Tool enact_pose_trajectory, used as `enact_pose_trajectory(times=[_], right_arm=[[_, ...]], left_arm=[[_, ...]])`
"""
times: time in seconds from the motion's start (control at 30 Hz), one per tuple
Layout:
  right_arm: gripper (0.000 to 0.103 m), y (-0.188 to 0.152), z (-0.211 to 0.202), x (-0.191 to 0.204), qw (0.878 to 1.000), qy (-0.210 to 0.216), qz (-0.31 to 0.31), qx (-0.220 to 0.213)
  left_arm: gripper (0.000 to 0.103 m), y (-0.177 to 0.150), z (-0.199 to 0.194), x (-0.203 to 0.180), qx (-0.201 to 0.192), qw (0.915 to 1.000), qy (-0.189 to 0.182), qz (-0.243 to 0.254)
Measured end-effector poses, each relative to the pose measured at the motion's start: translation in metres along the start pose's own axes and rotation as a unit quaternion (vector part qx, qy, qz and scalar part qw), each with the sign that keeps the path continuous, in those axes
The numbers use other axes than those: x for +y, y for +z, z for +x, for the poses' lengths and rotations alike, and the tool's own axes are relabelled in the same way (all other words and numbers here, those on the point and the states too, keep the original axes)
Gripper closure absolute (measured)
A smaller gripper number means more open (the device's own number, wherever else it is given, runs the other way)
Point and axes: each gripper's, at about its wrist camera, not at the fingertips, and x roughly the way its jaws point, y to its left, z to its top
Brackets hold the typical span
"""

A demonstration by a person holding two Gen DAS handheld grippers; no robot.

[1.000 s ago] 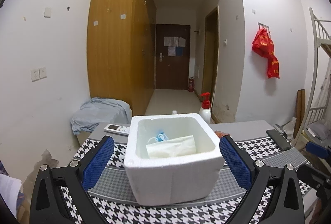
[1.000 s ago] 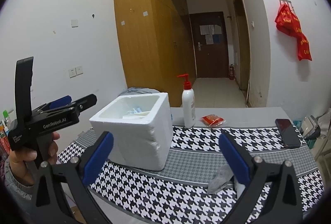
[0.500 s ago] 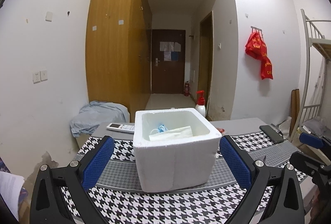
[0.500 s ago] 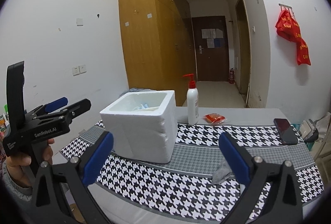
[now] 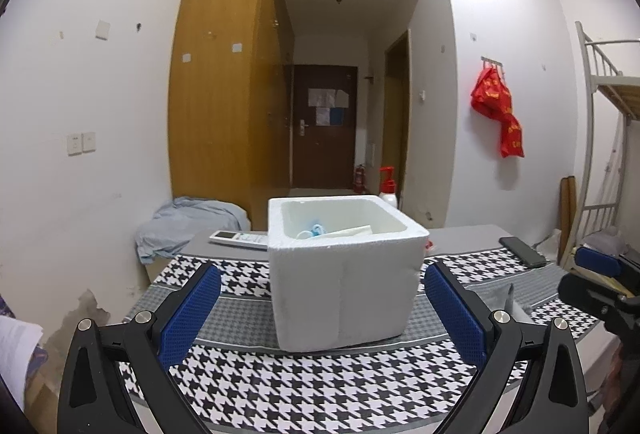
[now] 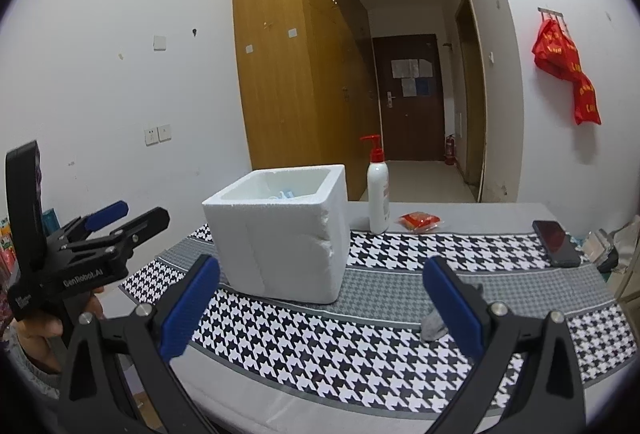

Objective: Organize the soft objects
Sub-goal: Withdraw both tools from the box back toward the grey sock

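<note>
grey cloth (image 6: pixel 434 324) — part-hidden, box contents (image 5: pixel 320 230) — unclear

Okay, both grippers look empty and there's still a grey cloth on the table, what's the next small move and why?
Probably lower the right gripper toward the grey cloth lying crumpled beside its right finger. Both grippers are open and hold nothing, the left gripper sits in front of the white foam box, and the box already holds soft items, so this cloth looks like the one left out.

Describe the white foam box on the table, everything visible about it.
The foam box is a white, thick-walled cube of what looks like polystyrene, open-topped and upright on the houndstooth cloth. One vertical edge is chipped and rough in the right wrist view. Inside lie pale, soft-looking items with a bit of blue. Neither gripper touches it.
</note>
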Motion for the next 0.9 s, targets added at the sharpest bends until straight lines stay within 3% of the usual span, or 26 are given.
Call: enact_pose_trajectory(times=[0.27,0.57,0.9], right_arm=[[0.000,-0.012,0.005,-0.010,1.000,-0.025,-0.003,-0.003],[0.000,-0.027,0.016,-0.024,0.999,-0.041,0.016,0.015],[0.000,-0.041,0.027,-0.035,0.998,-0.046,0.022,0.030]], left_arm=[[0.001,-0.017,0.010,-0.005,-0.004,0.9999,-0.010,-0.004],[0.001,-0.041,0.027,-0.013,0.031,0.9992,-0.023,0.008],[0.001,-0.047,0.040,-0.017,0.038,0.9986,-0.034,0.009]])
